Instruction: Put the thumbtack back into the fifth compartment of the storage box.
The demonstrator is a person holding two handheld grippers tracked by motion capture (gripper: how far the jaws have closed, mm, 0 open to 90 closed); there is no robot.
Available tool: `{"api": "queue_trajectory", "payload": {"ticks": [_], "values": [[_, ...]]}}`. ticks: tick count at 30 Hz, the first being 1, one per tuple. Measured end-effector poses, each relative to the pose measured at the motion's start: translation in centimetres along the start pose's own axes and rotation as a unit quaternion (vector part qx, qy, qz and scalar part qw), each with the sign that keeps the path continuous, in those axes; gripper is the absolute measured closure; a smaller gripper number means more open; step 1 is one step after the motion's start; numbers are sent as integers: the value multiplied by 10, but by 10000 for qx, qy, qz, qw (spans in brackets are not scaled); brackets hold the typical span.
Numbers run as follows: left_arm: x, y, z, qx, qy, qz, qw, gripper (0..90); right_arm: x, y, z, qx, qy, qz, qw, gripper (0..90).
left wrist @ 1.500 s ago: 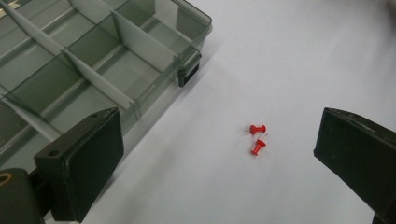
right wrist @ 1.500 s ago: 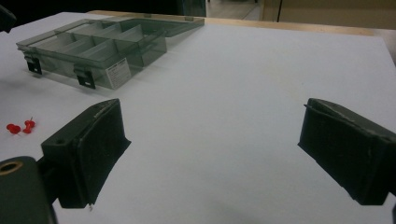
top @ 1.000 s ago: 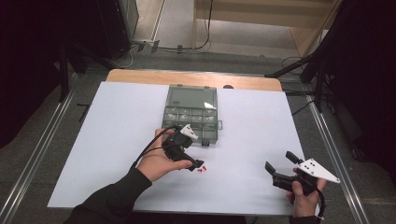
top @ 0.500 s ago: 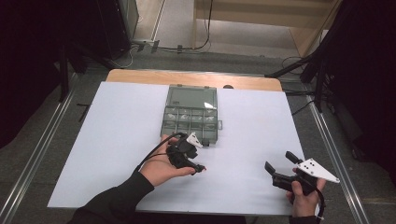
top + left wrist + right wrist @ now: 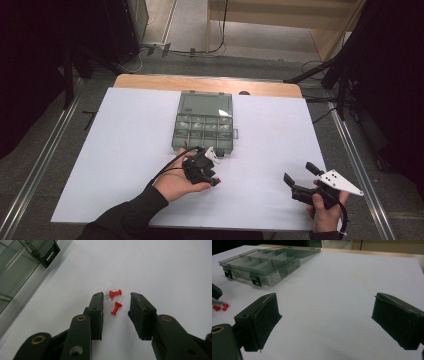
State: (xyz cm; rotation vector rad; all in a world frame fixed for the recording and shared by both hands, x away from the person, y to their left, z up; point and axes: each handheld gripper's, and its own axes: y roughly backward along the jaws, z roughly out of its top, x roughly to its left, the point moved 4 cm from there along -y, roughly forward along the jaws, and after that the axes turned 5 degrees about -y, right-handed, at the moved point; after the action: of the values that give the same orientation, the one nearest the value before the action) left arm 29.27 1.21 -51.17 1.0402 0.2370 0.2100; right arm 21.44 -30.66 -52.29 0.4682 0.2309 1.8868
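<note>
1. The desk [image 5: 125,150] is covered by a white sheet, with a strip of bare wood showing along its far edge.
2. The compartment box [image 5: 204,122], a clear grey plastic organiser, sits on the desk towards its far edge, near the middle. Its lid is laid open behind it, away from the person, and two dark latches hang on its near wall.
3. The right gripper [image 5: 299,176] is held well to the right of the compartment box, close to the near edge of the desk. A grey three-cornered plate rides on top of it. In the right gripper view its jaws stand wide apart over bare white sheet, released, with nothing between them.
4. The left gripper [image 5: 116,311] is held in the person's left hand [image 5: 175,182] just in front of the compartment box, off its near wall. Its jaws are parted, released, and tipped down close to the sheet.
5. Two red push pins [image 5: 116,300] lie on the sheet just beyond the compartment box's near wall, towards the person. In the left gripper view they lie in the gap between the jaw tips. One lies crosswise with its point by the left jaw. The other lies lengthwise just below it, and neither is gripped.
</note>
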Motion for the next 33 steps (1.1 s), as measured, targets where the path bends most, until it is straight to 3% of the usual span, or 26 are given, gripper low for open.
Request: {"api": "queue_trajectory", "payload": {"ticks": [15, 33], "values": [[0, -9, -2, 83, -80, -10, 9999, 775, 0, 0, 0, 10, 2, -8, 10000, 75], [-3, -11, -2, 167, -139, 63, 9997, 843, 1, -1, -1, 50, 3, -11, 10000, 75]]}}
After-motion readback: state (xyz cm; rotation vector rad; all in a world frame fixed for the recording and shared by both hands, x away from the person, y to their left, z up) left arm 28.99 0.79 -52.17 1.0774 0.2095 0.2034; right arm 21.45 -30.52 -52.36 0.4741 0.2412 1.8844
